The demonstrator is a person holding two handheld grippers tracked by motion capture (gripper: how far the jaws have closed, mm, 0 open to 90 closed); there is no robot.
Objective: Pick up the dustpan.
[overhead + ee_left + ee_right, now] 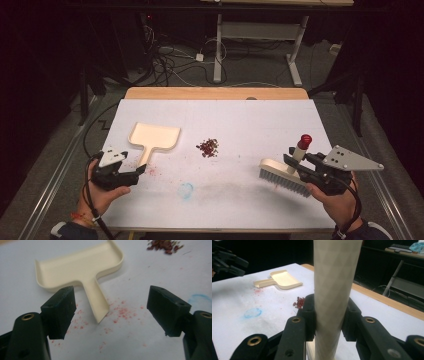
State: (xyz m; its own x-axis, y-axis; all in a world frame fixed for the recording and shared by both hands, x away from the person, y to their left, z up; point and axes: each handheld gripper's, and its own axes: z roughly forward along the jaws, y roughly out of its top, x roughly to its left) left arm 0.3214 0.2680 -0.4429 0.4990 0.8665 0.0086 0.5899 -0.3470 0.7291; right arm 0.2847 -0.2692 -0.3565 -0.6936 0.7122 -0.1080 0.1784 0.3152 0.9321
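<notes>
A cream dustpan lies flat at the table's left, its handle pointing toward my left gripper. That gripper is open just short of the handle's end, and its fingers stand wide apart with nothing between them. A small heap of red beans sits mid-table. My right gripper is shut on the pale handle of a brush. The brush has a red-tipped handle and grey bristles, and it hangs just above the table at the right.
Red speckles stain the white sheet around the dustpan's handle. A blue smudge marks the sheet near the front. The table's wooden far edge borders a floor with cables and a desk frame.
</notes>
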